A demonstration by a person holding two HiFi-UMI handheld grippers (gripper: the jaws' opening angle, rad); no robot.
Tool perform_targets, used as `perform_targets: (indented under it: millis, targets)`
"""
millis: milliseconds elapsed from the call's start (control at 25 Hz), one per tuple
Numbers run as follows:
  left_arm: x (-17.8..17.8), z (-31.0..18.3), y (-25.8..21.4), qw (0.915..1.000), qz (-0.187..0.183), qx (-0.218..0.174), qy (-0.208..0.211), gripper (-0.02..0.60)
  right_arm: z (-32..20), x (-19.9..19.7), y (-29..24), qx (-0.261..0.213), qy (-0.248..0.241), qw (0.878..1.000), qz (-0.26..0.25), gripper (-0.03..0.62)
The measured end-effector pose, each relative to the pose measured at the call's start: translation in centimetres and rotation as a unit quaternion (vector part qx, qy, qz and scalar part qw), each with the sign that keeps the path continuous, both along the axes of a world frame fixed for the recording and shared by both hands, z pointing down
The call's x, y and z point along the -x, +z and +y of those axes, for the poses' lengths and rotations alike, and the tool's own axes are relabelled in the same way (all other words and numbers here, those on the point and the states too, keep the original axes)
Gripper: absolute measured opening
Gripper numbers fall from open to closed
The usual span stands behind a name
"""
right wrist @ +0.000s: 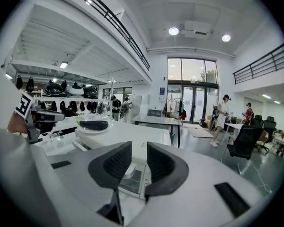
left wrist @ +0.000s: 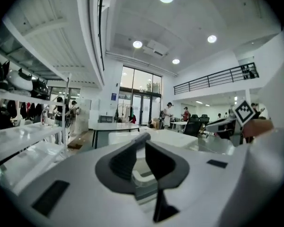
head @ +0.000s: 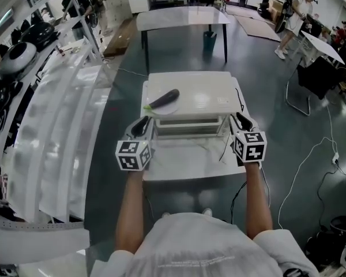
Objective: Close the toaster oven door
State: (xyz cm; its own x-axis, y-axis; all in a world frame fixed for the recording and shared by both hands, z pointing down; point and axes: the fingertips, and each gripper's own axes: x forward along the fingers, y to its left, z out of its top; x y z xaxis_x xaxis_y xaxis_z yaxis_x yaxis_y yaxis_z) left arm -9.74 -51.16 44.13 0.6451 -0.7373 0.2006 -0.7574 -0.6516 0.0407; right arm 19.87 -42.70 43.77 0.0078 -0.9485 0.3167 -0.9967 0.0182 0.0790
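A white toaster oven point(head: 205, 91) stands on a small white table point(head: 184, 167) in the head view. Its door point(head: 190, 127) hangs part-way open at the front, tilted toward me. My left gripper point(head: 142, 126) is at the door's left end and my right gripper point(head: 242, 122) at its right end. In the left gripper view the jaws point(left wrist: 144, 148) stand a narrow gap apart, with a white edge showing beyond. In the right gripper view the jaws point(right wrist: 139, 150) are also apart, the oven's front point(right wrist: 132, 178) showing below. I cannot see either pair pressing on anything.
A dark eggplant point(head: 165, 98) lies on a plate point(head: 159, 111) on the oven's top left. A black cable point(head: 240, 101) runs down its right side. White shelving point(head: 52, 126) lines the left. A long table point(head: 184, 17) and people stand farther back.
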Motion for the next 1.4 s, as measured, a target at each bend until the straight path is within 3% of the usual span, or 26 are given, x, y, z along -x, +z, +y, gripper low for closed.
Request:
perform_targets:
  millis: [240, 520, 1000, 1400]
  targets:
    - [-0.4, 2.1, -5.4, 0.9959, -0.042, -0.076, 0.024, 0.036, 1.3, 1.6, -4.2, -0.022, -0.028, 0.999, 0.035, 0.062]
    - [-1.2, 4.8, -10.5, 0.9868, -0.065, -0.138, 0.054, 0.02, 2.7, 4.6, -9.0, -0.066, -0.078, 0.993, 0.055, 0.021]
    - [-2.0, 8.1, -15.6, 0.9741, -0.071, -0.203, 0.071, 0.02, 4.7, 8.4, -13.9, -0.103, -0.127, 0.982, 0.097, 0.017]
    - [-2.2, 8.5, -16.4, 0.9724, -0.071, -0.21, 0.072, 0.02, 5.1, 9.0, -13.9, -0.095, -0.135, 0.981, 0.106, 0.015]
